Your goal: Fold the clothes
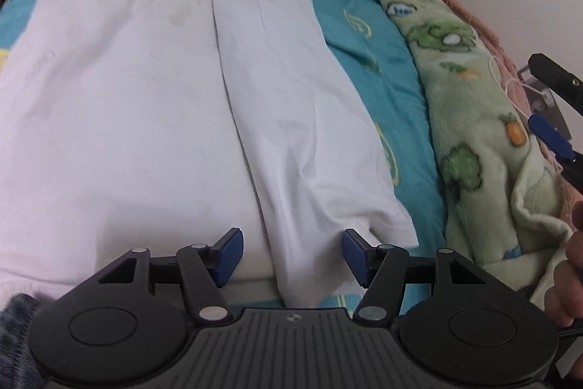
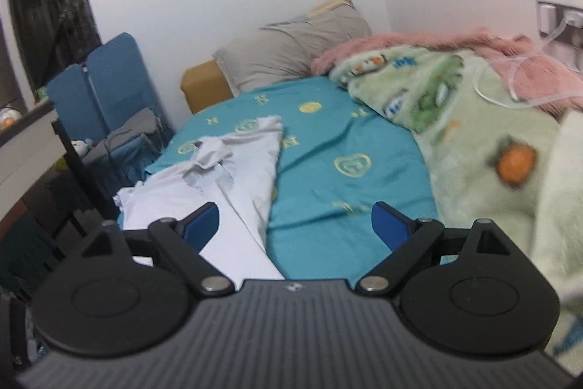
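Left gripper (image 1: 289, 256): jaws apart, nothing clamped. It sits low over the near hem of the white shirt (image 1: 153, 104), blue pads (image 1: 229, 252) straddling a folded-over strip of the fabric that runs lengthwise up the middle-right of the garment. Can't tell if the pads touch the cloth.

White shirt lies flat on the bed, on the teal bedsheet (image 1: 368, 61), collar end away from the camera. Right side panel is folded inward, forming a long crease. Faint yellowish stain near the chest area, though the frame is soft so it could be shading.

Right gripper (image 2: 293, 226): jaws wide apart, empty, held above the bed and apart from the cloth. In its view the shirt (image 2: 233, 177) lies to the lower left, its near end passing just under the left finger (image 2: 202, 225); the bare teal bedsheet (image 2: 346, 148) fills the gap between the fingers.

Also in the left wrist view: right gripper's blue tip (image 1: 550, 133) at the far right edge over the blanket, and a hand (image 1: 568, 279) at the lower right.

Surroundings: green cartoon-print fleece blanket (image 2: 473, 119) along the right side of the bed, pink fuzzy blanket (image 2: 400, 46) behind it, grey pillow (image 2: 291, 50) at the head, blue chair (image 2: 109, 79) beside the bed on the left, wall socket (image 2: 561, 20) with a white cable.
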`<move>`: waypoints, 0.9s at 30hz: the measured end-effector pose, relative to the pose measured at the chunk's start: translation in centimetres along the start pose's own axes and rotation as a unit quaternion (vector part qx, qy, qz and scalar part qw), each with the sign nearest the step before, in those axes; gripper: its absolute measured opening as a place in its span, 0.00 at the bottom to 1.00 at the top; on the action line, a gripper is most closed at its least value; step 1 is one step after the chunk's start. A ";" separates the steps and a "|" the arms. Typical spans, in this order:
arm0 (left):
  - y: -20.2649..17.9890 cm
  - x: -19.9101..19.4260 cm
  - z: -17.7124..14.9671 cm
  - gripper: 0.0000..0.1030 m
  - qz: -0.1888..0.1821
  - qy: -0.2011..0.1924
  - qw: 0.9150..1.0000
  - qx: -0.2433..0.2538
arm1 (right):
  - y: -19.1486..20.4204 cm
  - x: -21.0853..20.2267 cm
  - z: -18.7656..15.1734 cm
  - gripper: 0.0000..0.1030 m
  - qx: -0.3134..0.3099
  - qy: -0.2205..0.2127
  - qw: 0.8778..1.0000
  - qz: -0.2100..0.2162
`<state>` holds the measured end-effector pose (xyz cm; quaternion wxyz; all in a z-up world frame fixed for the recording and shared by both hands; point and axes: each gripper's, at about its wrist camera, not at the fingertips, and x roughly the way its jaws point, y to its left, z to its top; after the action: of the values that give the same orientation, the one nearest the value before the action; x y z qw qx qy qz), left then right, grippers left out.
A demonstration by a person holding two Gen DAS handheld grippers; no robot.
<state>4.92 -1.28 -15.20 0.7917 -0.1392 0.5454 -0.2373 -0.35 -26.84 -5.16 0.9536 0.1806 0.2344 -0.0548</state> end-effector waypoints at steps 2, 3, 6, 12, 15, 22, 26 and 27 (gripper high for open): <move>0.1 0.3 0.2 0.42 -0.007 0.000 1.000 0.000 | -0.5 0.5 -0.6 0.89 0.019 0.020 1.000 0.005; 0.1 0.0 0.3 0.32 -0.011 -0.005 1.000 0.000 | -0.6 1.0 -0.7 0.89 0.023 0.030 0.999 0.003; 0.1 -1.1 0.8 0.01 -0.022 -0.022 1.000 0.003 | -0.5 2.3 -0.9 0.89 0.025 0.049 0.998 -0.009; 2.5 -5.7 1.8 0.01 -0.082 -0.034 0.995 -0.040 | -0.9 3.5 -1.5 0.89 0.032 0.069 0.997 -0.017; 4.5 -6.6 1.6 0.01 -0.033 -0.031 0.998 -0.050 | -1.1 3.7 -1.6 0.89 0.036 0.073 0.997 -0.015; 3.4 -3.3 0.5 0.02 0.121 0.001 0.992 0.039 | -0.1 3.7 -1.6 0.89 0.014 0.069 0.998 -0.005; 2.5 -4.6 0.7 0.26 0.131 -0.043 0.989 0.054 | 0.8 3.0 -1.5 0.89 -0.002 0.051 0.999 0.009; 2.3 -5.1 0.8 0.33 0.133 -0.057 0.988 0.057 | 1.0 2.7 -1.4 0.89 -0.006 0.044 0.999 0.015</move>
<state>4.65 3.32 -11.97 0.8527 -0.0339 0.4985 -0.1524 1.61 -25.43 -7.27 0.9441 0.1805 0.2739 -0.0315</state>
